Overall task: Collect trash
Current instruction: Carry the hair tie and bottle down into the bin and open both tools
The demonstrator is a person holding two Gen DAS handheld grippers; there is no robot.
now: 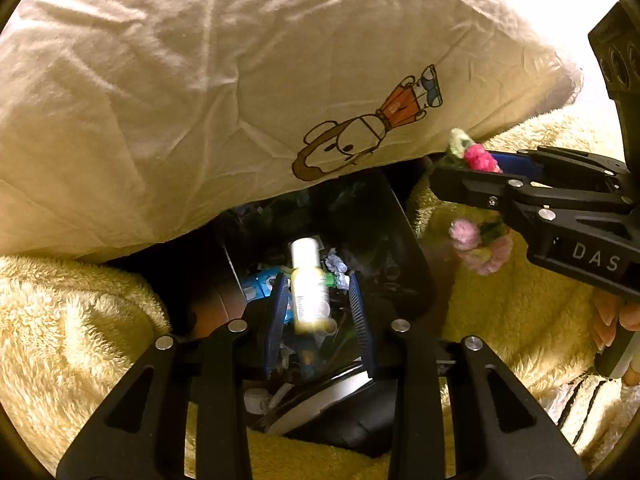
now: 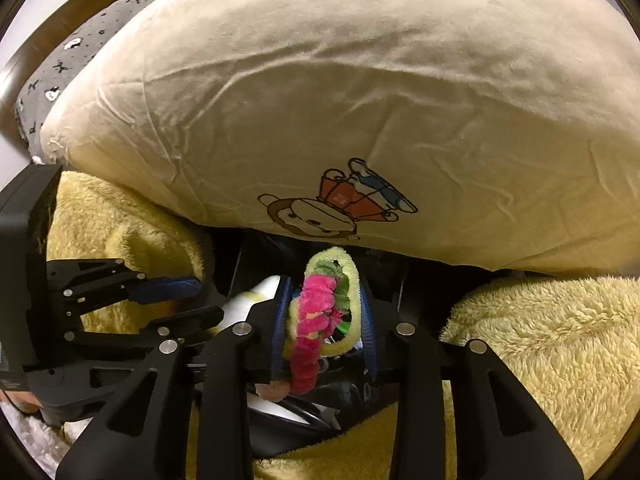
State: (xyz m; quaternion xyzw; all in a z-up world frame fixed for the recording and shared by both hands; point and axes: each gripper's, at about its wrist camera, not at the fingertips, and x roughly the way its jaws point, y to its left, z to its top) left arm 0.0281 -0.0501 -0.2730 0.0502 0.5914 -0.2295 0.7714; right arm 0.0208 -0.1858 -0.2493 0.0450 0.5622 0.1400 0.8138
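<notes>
From the left wrist, my left gripper stands spread around a small bottle, blurred, seemingly loose above the black bin; light, stiff, slick, best pinched mid-body. From the right wrist, my right gripper loosely brackets a fuzzy chenille ring, soft and compressible.

bottle: blurred, label unreadable | bin: far rim hidden under pillow
</notes>
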